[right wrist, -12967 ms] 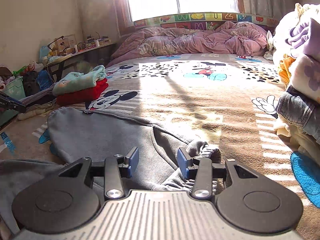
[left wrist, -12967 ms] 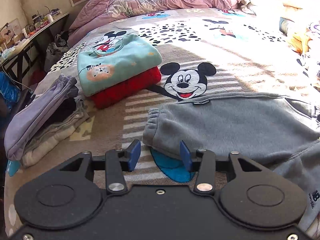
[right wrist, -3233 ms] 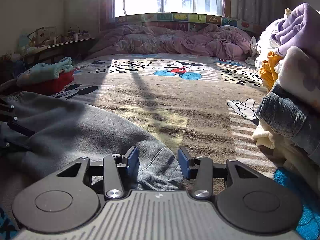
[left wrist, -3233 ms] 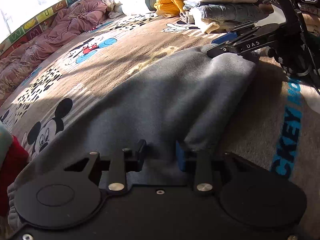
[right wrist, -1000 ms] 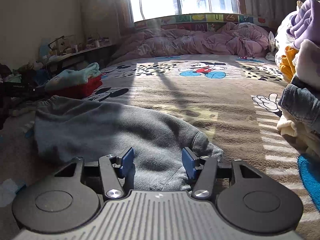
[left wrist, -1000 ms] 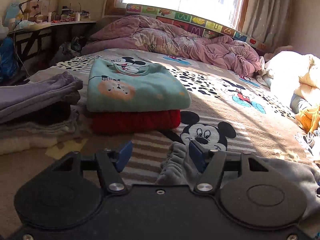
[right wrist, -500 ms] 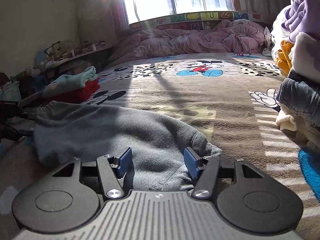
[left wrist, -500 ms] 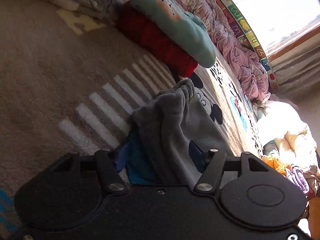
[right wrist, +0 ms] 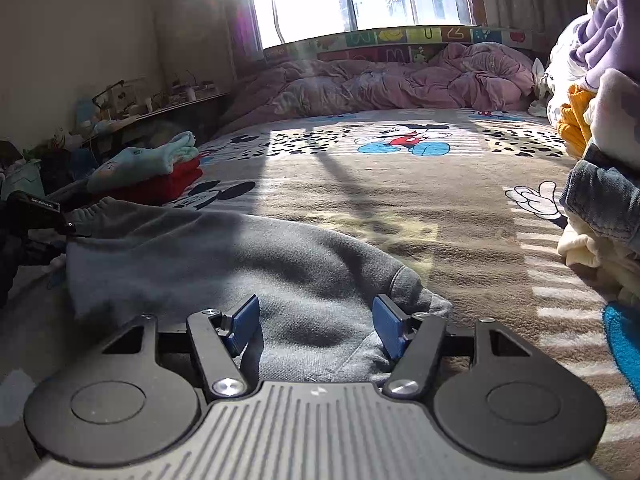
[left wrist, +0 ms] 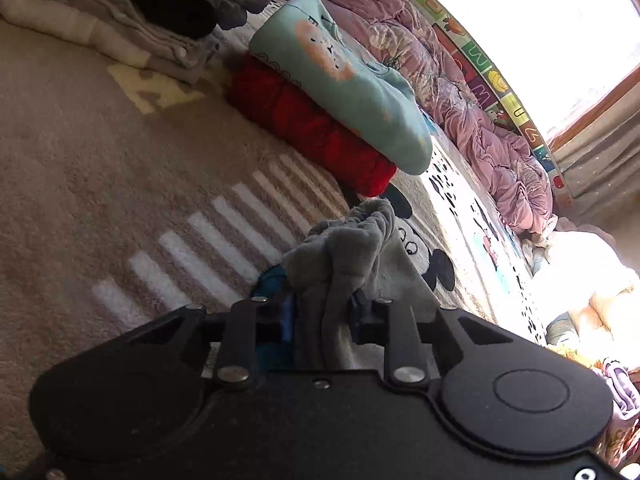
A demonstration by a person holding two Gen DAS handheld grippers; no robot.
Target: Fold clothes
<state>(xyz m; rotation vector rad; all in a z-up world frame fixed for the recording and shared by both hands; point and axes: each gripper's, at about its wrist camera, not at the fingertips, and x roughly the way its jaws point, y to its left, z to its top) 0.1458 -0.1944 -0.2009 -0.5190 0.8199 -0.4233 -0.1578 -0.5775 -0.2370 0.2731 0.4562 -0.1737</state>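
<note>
Bed blanket point(right wrist: 400, 208) | left gripper point(left wrist: 322, 312) closing on grey garment point(left wrist: 340, 248) cuff | right gripper point(right wrist: 316, 322) fingers opening, garment underneath

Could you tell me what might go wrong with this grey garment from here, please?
1. The left gripper is closing on only the bunched elastic cuff of the grey sweatpants; lifting might let it slip out.
2. The right gripper is opening over the other end, so that end may sag and undo the fold.
</note>
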